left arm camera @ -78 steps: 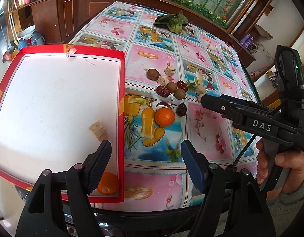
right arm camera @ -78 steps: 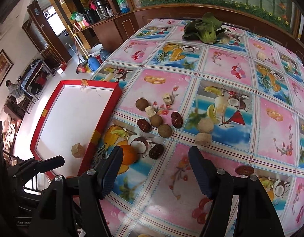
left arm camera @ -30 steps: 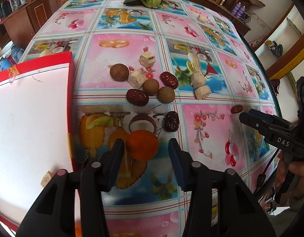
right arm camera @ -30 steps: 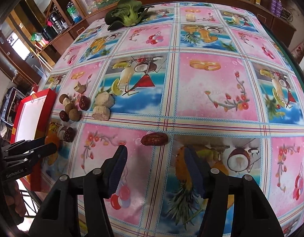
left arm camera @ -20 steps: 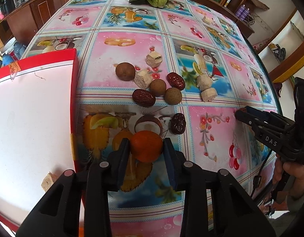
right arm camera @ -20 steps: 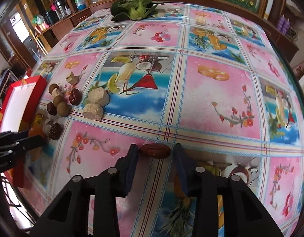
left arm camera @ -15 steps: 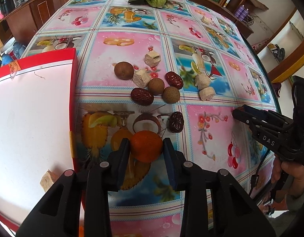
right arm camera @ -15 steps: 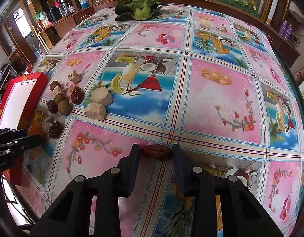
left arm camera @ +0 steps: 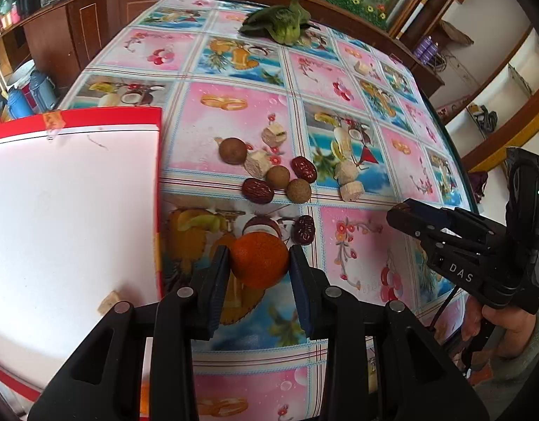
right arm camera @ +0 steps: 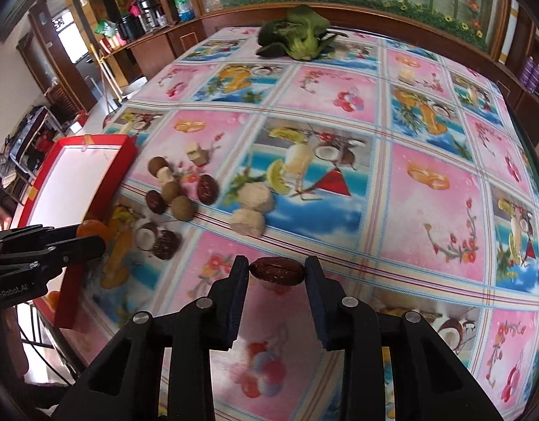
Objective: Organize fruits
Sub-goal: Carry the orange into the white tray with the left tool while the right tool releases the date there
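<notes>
Tray (left arm camera: pixel 69 210): red-rimmed and white, at the desk's left edge; one pale chunk (left arm camera: pixel 108 301) lies near its right rim.
Left claw (left arm camera: pixel 258 263): clamped on the orange (left arm camera: pixel 258 259), pads on both flanks, just right of the tray.
Loose pile (left arm camera: pixel 273 175): brown round fruits, red dates and pale chunks sit beyond the orange on the desk (left arm camera: pixel 360 245).
Right claw (right arm camera: pixel 277 271): clamped end to end on a date (right arm camera: pixel 277 271), held clear of the cloth near the front of the desk.
Greens (right arm camera: pixel 297 40): a leafy bunch at the far edge, well apart from both claws.
Doing it well: keep both grips firm and carry the fruits level over the tray rim; the date is held only by its tips and could pivot out, so avoid twisting. Set the orange down beside like fruit, not on the chunk.
Change: a second ago both claws stood apart around their fruits on the cloth; now each is shut on its fruit and has lifted it slightly, swinging toward the tray.
</notes>
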The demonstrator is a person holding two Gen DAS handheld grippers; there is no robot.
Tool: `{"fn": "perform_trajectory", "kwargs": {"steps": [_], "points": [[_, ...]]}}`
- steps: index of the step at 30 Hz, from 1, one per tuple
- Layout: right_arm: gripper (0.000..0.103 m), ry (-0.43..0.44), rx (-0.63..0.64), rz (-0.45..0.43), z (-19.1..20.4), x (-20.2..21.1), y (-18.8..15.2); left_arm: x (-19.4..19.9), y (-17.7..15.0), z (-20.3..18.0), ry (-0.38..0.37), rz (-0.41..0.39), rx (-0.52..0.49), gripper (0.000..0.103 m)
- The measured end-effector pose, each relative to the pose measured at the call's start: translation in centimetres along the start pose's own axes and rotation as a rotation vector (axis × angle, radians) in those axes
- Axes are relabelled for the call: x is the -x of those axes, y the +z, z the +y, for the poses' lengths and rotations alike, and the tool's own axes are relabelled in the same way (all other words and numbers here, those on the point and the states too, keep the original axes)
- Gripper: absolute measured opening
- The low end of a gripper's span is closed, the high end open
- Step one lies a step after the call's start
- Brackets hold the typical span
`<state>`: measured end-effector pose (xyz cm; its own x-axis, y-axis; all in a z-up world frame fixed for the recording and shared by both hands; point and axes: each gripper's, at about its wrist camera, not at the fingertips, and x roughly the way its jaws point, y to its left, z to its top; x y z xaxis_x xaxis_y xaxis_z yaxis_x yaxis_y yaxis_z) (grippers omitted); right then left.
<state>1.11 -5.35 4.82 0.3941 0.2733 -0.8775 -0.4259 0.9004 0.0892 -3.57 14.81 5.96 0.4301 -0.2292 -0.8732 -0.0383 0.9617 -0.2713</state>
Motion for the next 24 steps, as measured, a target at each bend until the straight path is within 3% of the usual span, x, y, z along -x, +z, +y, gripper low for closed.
{"fn": "perform_trajectory", "kwargs": {"steps": [15,24], "points": [[0.033,0.127,0.138,-0.013,6.8,0.4,1.8,4.0,-1.3,5.7,0.036,-0.077,0.143,0.032],[0.033,0.283,0.227,-0.001,12.0,0.8,3.3,6.2,-3.2,10.7,0.074,-0.115,0.246,0.032]]}}
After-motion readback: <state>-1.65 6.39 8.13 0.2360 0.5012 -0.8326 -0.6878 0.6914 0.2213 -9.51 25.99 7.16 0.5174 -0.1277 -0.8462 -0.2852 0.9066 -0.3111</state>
